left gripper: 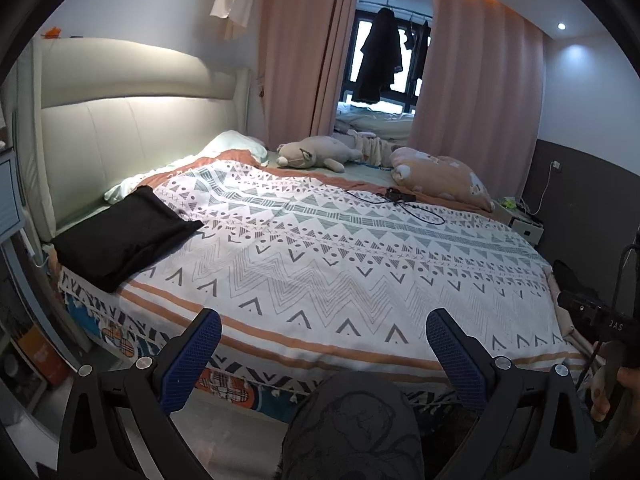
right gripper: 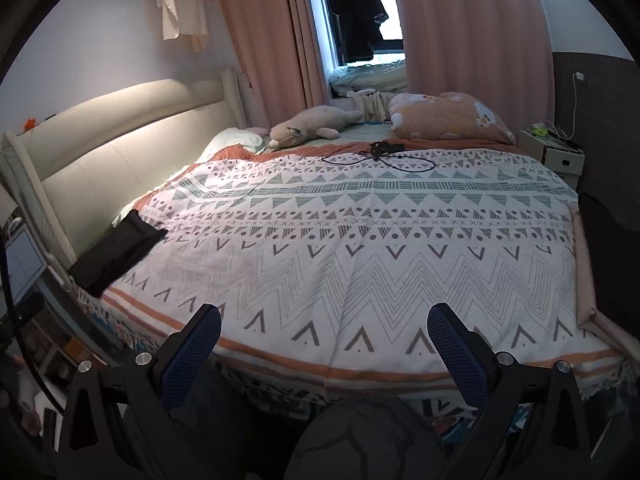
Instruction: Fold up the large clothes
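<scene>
Black folded garment (left gripper: pixel 124 232) lies on the patterned bedspread (left gripper: pixel 340 264) at the near left corner of the bed, just beside the cream padded headboard (left gripper: pixel 120 120); the right wrist view shows the same garment (right gripper: pixel 116 252) at the left edge of the spread, flat and folded into a rough rectangle. Bedspread: white ground with grey zigzag, triangle and dot rows, orange stripes along the near hem (right gripper: pixel 360 372). Pink curtains (left gripper: pixel 304 48) hang behind the bed, parted over a dark window where a dark coat (left gripper: pixel 380 56) hangs. Peach pillow (left gripper: pixel 440 176) with animal print sits at the far right of the bed; a beige plush toy (left gripper: pixel 312 154) lies beside it, to its left. Black cable with a small black device (left gripper: pixel 396 196) rests on the spread near the pillow. White nightstand (right gripper: pixel 560 156) stands at the far right, its contents too small to tell. Writing: only the letters "JAS" or similar on the black body of the other gripper (left gripper: pixel 600 320) at the right edge of the left view, partly legible. Left gripper (left gripper: pixel 324 348): jaws spread wide, blue pads (left gripper: pixel 192 360) apart, nothing between them, held above the near bed edge. Right gripper (right gripper: pixel 324 348): likewise spread wide and empty, blue pads (right gripper: pixel 456 360) over the hem.
</scene>
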`<action>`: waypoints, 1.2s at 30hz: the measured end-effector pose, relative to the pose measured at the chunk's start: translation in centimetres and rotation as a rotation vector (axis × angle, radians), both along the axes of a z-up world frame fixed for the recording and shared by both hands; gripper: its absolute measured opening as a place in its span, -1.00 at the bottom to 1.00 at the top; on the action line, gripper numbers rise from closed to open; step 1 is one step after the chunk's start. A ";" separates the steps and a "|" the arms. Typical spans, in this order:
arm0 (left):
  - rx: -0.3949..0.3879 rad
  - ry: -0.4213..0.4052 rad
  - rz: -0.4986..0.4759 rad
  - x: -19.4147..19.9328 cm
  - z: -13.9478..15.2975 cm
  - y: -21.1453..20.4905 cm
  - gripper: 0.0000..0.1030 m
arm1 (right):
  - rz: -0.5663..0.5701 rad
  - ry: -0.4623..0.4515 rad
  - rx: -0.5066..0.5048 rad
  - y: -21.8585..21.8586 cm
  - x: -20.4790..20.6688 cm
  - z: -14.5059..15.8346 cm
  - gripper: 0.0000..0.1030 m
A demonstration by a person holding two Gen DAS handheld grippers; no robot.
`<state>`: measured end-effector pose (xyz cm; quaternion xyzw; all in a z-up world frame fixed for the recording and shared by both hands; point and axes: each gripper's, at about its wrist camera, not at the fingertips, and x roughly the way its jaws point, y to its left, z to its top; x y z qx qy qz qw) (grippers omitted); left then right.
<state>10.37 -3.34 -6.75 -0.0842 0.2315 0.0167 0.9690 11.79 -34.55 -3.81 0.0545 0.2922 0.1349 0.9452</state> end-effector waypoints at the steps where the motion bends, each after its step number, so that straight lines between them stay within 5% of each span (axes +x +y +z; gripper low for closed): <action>1: -0.001 -0.003 -0.004 -0.6 -0.1 -0.2 0.99 | -0.005 -0.010 -0.002 -0.1 -1.0 0.2 1.00; 16: 0.058 -0.059 -0.030 -7.8 0.5 -2.0 0.99 | -0.013 -0.049 0.000 -0.8 -10.1 0.3 1.00; 23: 0.047 -0.099 -0.009 -9.6 1.4 -2.0 0.99 | -0.030 -0.103 -0.083 0.0 -11.8 0.4 1.00; 36: 0.060 -0.102 -0.029 -9.8 1.3 -2.7 0.99 | -0.034 -0.108 -0.042 0.5 -12.2 0.1 1.00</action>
